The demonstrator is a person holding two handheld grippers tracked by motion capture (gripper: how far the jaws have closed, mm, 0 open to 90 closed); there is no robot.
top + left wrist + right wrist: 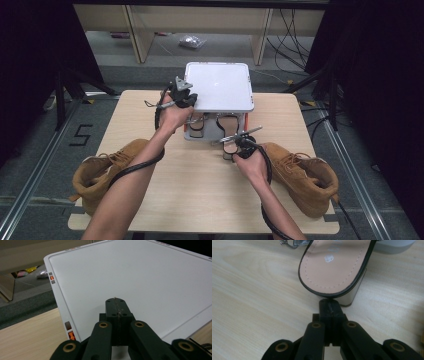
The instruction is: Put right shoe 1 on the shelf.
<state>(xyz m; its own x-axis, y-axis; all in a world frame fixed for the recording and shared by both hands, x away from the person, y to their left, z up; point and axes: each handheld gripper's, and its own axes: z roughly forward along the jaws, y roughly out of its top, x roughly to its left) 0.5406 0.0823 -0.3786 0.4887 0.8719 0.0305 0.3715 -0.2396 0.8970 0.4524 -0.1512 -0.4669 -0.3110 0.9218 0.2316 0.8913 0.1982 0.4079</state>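
Note:
A small rack with a flat white top [218,86] stands at the middle back of the table. Two sandals lie on its lower grey shelf: one at the left [196,126], one at the right [228,125] with its heel end sticking out toward me. My left gripper [188,100] is shut and empty, its tips [116,303] resting over the white top [140,277] near its front left corner. My right gripper [234,149] is also shut and empty, its tips [329,304] right at the block heel of the tan-insole sandal [334,265].
A tan lace-up boot [107,170] lies at the table's left front edge and its mate [302,175] at the right front. The wooden table [200,190] lies bare between them. Beyond the table are shelf legs, cables and a crumpled bag [192,41] on the floor.

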